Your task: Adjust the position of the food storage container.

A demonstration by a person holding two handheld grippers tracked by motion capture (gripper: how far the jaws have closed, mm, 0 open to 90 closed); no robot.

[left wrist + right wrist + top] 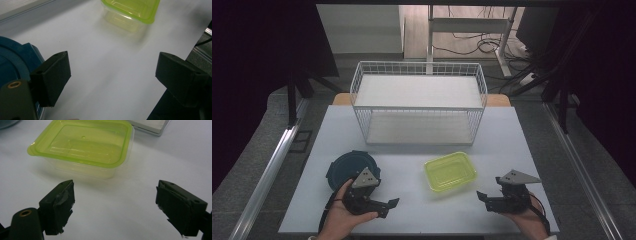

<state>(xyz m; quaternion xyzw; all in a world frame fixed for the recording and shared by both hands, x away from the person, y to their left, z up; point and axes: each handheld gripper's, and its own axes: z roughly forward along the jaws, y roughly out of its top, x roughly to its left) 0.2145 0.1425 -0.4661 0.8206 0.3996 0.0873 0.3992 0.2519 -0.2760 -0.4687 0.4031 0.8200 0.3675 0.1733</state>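
A yellow-green lidded plastic container rests on the white table, in front of a white wire basket. A dark blue round container sits at the front left. My left gripper hovers just in front of the blue container, open, pointing right toward the green container. My right gripper is at the front right, open, jaws aimed left at the green container. Nothing lies between either pair of jaws.
The wire basket has two shelf levels and stands at the table's back middle. A metal corner of its base shows behind the green container. The table's right edge lies close past my left gripper's far jaw.
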